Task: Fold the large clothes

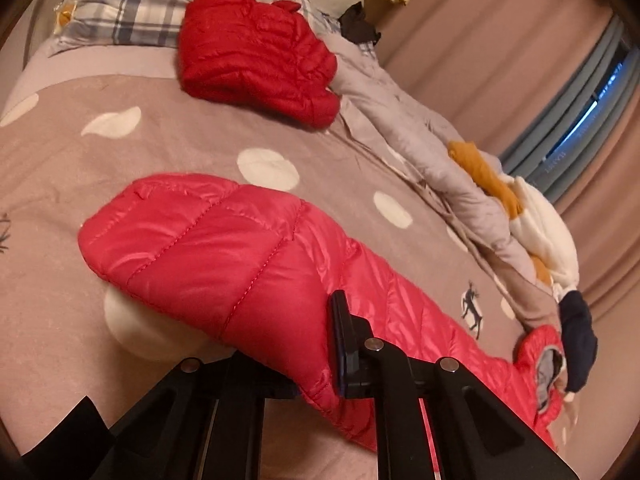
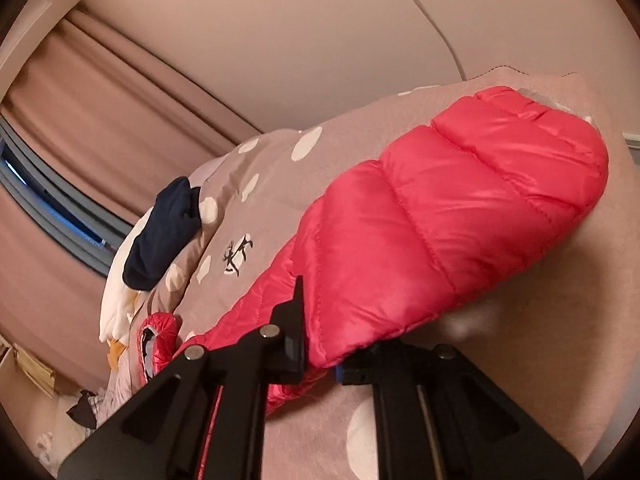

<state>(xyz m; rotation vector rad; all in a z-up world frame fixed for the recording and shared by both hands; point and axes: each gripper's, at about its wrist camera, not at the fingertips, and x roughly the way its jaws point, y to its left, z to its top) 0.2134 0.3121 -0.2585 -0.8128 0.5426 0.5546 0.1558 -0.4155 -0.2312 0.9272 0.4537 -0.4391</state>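
Note:
A bright pink-red quilted puffer jacket (image 1: pixel 224 256) lies across the brown bedspread with white spots (image 1: pixel 60 184). My left gripper (image 1: pixel 316 376) is shut on the jacket's near hem, with the cloth bulging between the fingers (image 1: pixel 340 344). The same jacket fills the right wrist view (image 2: pixel 460 216). My right gripper (image 2: pixel 320 356) is shut on its near edge, one finger (image 2: pixel 296 320) pressed against the cloth. The jacket's far end with a grey lining shows at the right of the left wrist view (image 1: pixel 544 364) and at the left of the right wrist view (image 2: pixel 158 336).
A folded darker red puffer jacket (image 1: pixel 256 56) lies near plaid pillows (image 1: pixel 132 12). A bunched grey quilt (image 1: pixel 420 128), a mustard garment (image 1: pixel 484 176), a white garment (image 1: pixel 548 224) and a navy garment (image 2: pixel 164 232) line the bed's far side. Curtains (image 2: pixel 100 100) hang behind.

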